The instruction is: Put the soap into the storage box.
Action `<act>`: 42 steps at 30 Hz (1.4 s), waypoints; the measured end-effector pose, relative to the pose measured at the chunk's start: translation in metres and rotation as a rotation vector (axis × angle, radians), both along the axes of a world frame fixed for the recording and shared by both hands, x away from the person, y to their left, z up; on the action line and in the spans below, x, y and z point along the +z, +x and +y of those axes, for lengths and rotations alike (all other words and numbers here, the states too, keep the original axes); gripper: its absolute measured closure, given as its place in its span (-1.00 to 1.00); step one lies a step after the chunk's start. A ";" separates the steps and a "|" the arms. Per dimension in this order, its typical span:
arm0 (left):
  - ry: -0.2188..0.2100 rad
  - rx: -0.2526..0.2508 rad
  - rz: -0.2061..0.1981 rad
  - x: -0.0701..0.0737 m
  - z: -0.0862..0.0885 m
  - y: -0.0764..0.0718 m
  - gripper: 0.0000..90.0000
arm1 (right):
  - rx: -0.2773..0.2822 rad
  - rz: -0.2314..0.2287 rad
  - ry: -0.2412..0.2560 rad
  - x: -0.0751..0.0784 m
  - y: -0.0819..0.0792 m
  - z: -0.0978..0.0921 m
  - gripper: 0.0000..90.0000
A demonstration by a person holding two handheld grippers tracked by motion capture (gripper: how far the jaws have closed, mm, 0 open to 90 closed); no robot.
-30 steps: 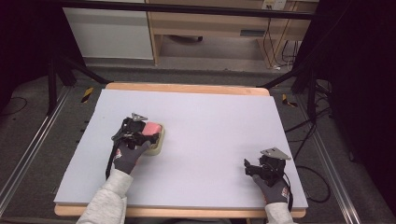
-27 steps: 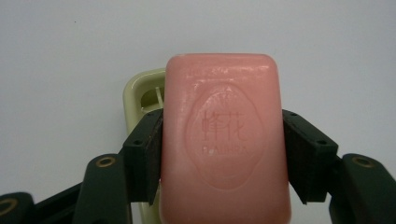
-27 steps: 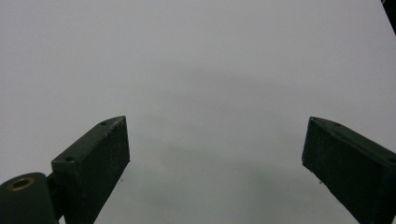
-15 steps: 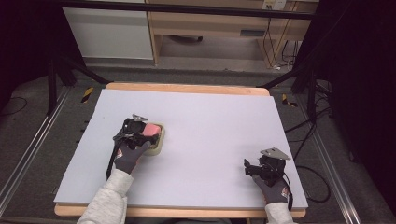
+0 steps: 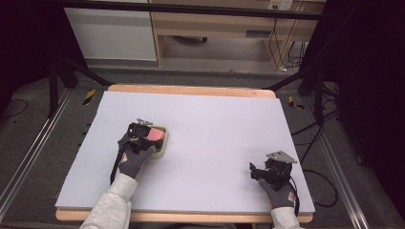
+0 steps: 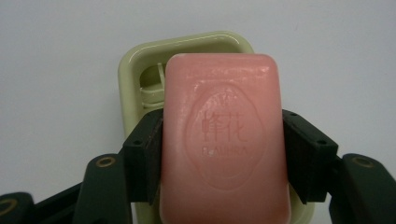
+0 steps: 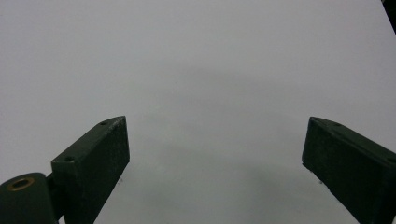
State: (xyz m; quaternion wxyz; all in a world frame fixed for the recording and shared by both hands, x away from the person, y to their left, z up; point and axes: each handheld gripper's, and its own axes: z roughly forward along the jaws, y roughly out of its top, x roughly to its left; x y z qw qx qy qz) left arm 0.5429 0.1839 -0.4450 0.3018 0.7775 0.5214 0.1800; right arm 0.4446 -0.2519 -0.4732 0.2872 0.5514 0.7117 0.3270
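A pink bar of soap [image 6: 224,140] with an embossed oval mark sits between the two jaws of my left gripper [image 6: 223,154], which is shut on its long sides. Under it lies a pale green soap dish [image 6: 140,60]; I cannot tell whether the bar rests in it or hangs just above. From above, the soap [image 5: 154,134], the dish [image 5: 161,146] and my left gripper [image 5: 143,131] are at the table's left middle. My right gripper [image 5: 260,172] rests near the front right, and its own view shows it open [image 7: 215,158] over bare white surface.
The white board [image 5: 215,124] covers a wooden table [image 5: 191,89]. Black frame legs and cables stand on the floor to the right, a metal rail runs along the left, and a wooden cabinet stands behind.
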 end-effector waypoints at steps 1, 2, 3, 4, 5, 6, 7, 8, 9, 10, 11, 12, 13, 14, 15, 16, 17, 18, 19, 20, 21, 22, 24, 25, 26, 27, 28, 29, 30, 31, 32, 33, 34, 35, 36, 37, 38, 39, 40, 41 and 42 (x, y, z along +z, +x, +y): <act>0.000 0.000 0.000 0.000 0.000 0.000 -0.18 | 0.000 0.000 0.000 0.000 0.000 0.000 -0.83; 0.000 0.001 0.000 0.000 0.000 0.000 -0.18 | -0.002 -0.001 0.001 0.000 0.000 0.000 -0.83; -0.001 0.005 0.002 -0.001 0.000 0.000 -0.18 | -0.002 -0.001 0.001 0.000 0.000 0.000 -0.83; -0.001 0.007 0.003 -0.001 0.000 0.000 -0.18 | -0.001 0.000 0.000 0.000 0.000 0.000 -0.83; -0.001 0.007 0.003 -0.001 0.000 0.000 -0.18 | -0.001 0.000 0.000 0.000 0.000 0.000 -0.83; -0.002 0.013 0.004 -0.002 0.000 0.001 -0.18 | 0.000 -0.002 -0.002 0.000 0.000 0.000 -0.83; -0.002 0.013 0.004 -0.002 0.000 0.001 -0.18 | 0.000 -0.002 -0.002 0.000 0.000 0.000 -0.83; -0.001 0.015 0.005 -0.003 0.000 0.001 -0.18 | -0.001 -0.001 0.000 0.000 0.000 0.000 -0.83; -0.001 0.015 0.006 -0.003 0.000 0.001 -0.18 | -0.001 -0.001 0.000 0.000 0.000 0.000 -0.83; -0.002 0.016 0.005 -0.003 0.000 0.001 -0.18 | -0.003 -0.001 0.000 0.000 0.000 0.000 -0.83; -0.003 0.018 0.005 -0.003 0.000 0.001 -0.18 | -0.004 -0.001 0.000 0.000 0.000 0.000 -0.83; -0.006 0.019 0.004 -0.003 0.000 0.001 -0.18 | -0.005 -0.001 -0.001 0.000 0.000 0.000 -0.83; -0.007 0.018 0.003 -0.003 0.000 0.001 -0.18 | -0.004 -0.001 -0.002 0.000 0.000 0.000 -0.83; -0.007 0.017 0.003 -0.004 0.000 0.002 -0.18 | -0.004 -0.002 -0.003 0.000 0.000 0.000 -0.83; -0.007 0.017 0.003 -0.004 0.000 0.002 -0.19 | -0.004 -0.002 -0.003 0.000 0.000 0.000 -0.83; -0.011 0.019 -0.010 -0.002 0.001 0.001 -0.21 | -0.005 -0.002 -0.003 0.000 0.000 0.000 -0.83; -0.011 0.019 -0.010 -0.002 0.001 0.001 -0.23 | -0.005 -0.002 -0.003 0.000 0.000 0.000 -0.83; -0.028 0.017 -0.020 0.002 0.002 0.000 -0.24 | -0.006 -0.002 -0.003 0.000 0.000 0.000 -0.83; -0.031 0.016 -0.025 0.004 0.002 -0.001 -0.25 | -0.006 -0.002 -0.003 0.000 0.000 0.000 -0.83; -0.032 0.017 -0.033 0.005 0.002 -0.002 -0.26 | -0.006 -0.001 -0.003 0.000 0.000 0.000 -0.83; -0.032 0.017 -0.033 0.005 0.002 -0.002 -0.27 | -0.006 -0.001 -0.003 0.000 0.000 0.000 -0.83; -0.032 0.017 -0.039 0.007 0.003 -0.002 -0.27 | -0.006 -0.002 -0.003 0.000 0.000 0.000 -0.83; -0.031 0.017 -0.047 0.009 0.004 -0.003 -0.29 | -0.009 -0.003 -0.003 0.000 0.000 0.000 -0.83; -0.033 0.018 -0.053 0.011 0.004 -0.004 -0.29 | -0.009 -0.003 -0.003 0.000 0.000 0.000 -0.83; -0.039 0.017 -0.062 0.014 0.006 -0.005 -0.30 | -0.009 -0.003 -0.001 0.001 -0.001 -0.001 -0.83; -0.039 0.017 -0.062 0.014 0.006 -0.005 -0.31 | -0.011 -0.004 -0.001 0.001 -0.001 -0.001 -0.83; -0.045 0.013 -0.073 0.017 0.007 -0.007 -0.31 | -0.010 -0.004 -0.002 0.001 -0.001 -0.001 -0.83; -0.045 0.013 -0.073 0.017 0.007 -0.007 -0.32 | -0.010 -0.004 -0.002 0.001 -0.001 -0.001 -0.83; -0.061 0.007 -0.084 0.021 0.009 -0.009 -0.32 | -0.012 -0.007 -0.002 0.001 -0.001 -0.001 -0.83; -0.061 0.007 -0.084 0.021 0.009 -0.009 -0.33 | -0.016 -0.012 -0.004 0.001 -0.001 -0.001 -0.83; -0.066 0.001 -0.090 0.022 0.010 -0.011 -0.34 | -0.017 -0.017 -0.007 0.001 -0.001 -0.001 -0.83; -0.077 -0.002 -0.098 0.024 0.010 -0.012 -0.35 | -0.021 -0.019 -0.006 0.001 -0.001 -0.001 -0.84; -0.091 -0.014 -0.110 0.027 0.012 -0.015 -0.36 | -0.024 -0.020 -0.008 0.002 -0.001 -0.002 -0.84; -0.091 -0.014 -0.110 0.027 0.012 -0.015 -0.37 | -0.024 -0.020 -0.008 0.002 -0.001 -0.002 -0.84; -0.094 -0.035 -0.117 0.029 0.013 -0.019 -0.38 | -0.033 -0.022 -0.001 0.002 -0.001 -0.002 -0.84; -0.094 -0.035 -0.117 0.029 0.013 -0.019 -0.41 | -0.033 -0.024 -0.002 0.002 -0.001 -0.003 -0.84; -0.102 -0.049 -0.127 0.031 0.015 -0.023 -0.42 | -0.035 -0.025 -0.002 0.002 -0.001 -0.003 -0.84; -0.102 -0.049 -0.127 0.031 0.015 -0.023 -0.42 | -0.035 -0.025 -0.002 0.002 -0.001 -0.003 -0.84; -0.097 -0.067 -0.140 0.033 0.016 -0.028 -0.43 | -0.039 -0.026 -0.002 0.002 -0.001 -0.004 -0.84; -0.097 -0.067 -0.140 0.033 0.016 -0.028 -0.43 | -0.039 -0.026 -0.002 0.002 -0.001 -0.004 -0.84; -0.091 -0.077 -0.153 0.034 0.018 -0.032 -0.44 | -0.045 -0.030 -0.006 0.002 -0.002 -0.004 -0.85</act>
